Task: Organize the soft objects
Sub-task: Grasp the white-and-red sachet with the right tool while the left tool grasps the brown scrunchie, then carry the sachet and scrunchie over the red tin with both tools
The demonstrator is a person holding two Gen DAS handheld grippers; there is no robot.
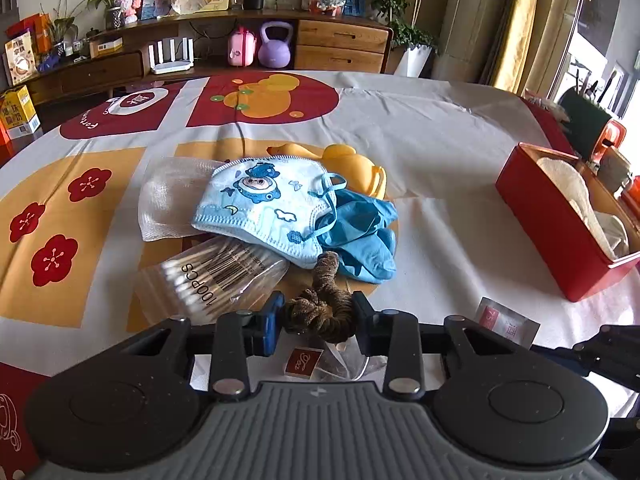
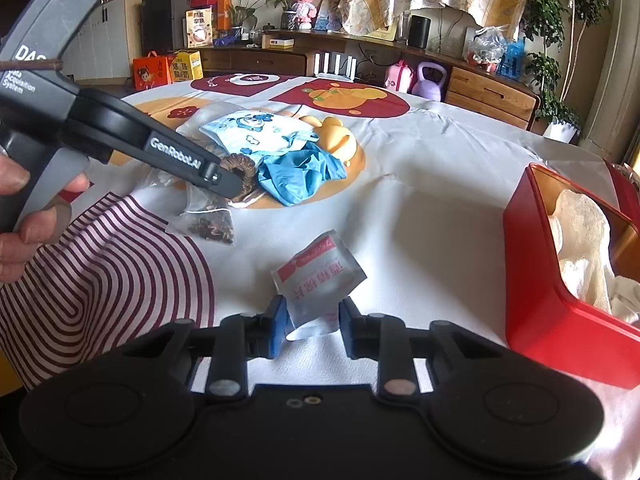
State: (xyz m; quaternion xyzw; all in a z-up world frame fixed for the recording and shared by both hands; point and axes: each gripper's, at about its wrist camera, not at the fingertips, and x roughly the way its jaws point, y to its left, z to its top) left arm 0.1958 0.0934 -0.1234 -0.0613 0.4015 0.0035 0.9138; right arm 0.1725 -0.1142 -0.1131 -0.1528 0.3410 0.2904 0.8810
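Nearest the left wrist camera, the left gripper point(image 1: 318, 320) is pinching a brown scrunchie point(image 1: 320, 308), its pads pressing the fuzzy loop from both sides. Directly under those tongs a tea bag point(image 1: 316, 362) with a red tag is lying on the tablecloth point(image 1: 440, 152). Just ahead and to their left a clear packet of cotton swabs point(image 1: 208, 276) is resting, and beyond the scrunchie a blue glove point(image 1: 362, 232) is lying crumpled, overlapped by a child's face mask point(image 1: 264, 204) with a cartoon print. Past the mask a yellow rubber duck point(image 1: 352, 164) is sitting.

The right gripper point(image 2: 312, 322) is closing around a grey-and-red sachet point(image 2: 320, 276), the packet's lower edge lying between the pads; whether both pads are pressing on it I cannot tell. To the right of these tongs a red box point(image 2: 552, 320) is standing open, with white cloth point(image 2: 580, 256) lying inside. A hand point(image 2: 24, 208) is gripping the left gripper's handle.
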